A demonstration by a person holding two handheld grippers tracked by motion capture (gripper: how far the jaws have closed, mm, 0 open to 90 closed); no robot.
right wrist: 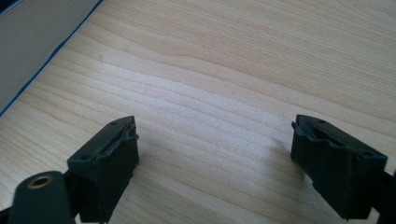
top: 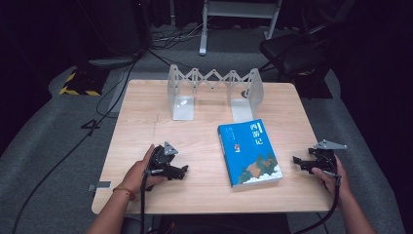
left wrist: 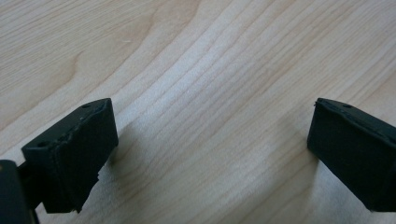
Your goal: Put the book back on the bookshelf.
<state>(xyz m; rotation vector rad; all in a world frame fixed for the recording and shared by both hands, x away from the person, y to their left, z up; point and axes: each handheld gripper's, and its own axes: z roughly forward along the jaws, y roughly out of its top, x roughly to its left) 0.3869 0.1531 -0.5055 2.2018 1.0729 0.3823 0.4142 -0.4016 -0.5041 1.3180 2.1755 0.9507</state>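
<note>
A pale wooden table [top: 195,141] carries everything. At its far edge stands a grey expanding book rack [top: 214,90], upright, with two end plates joined by a scissor lattice. Near the middle, towards the right, a blue book [top: 249,153] lies flat with its cover up, apart from the rack and both grippers. The left gripper [top: 182,170] rests low over the table's near left part, jaws spread wide with bare wood between them. The right gripper [top: 298,160] sits just right of the book, jaws likewise wide apart and holding nothing.
</note>
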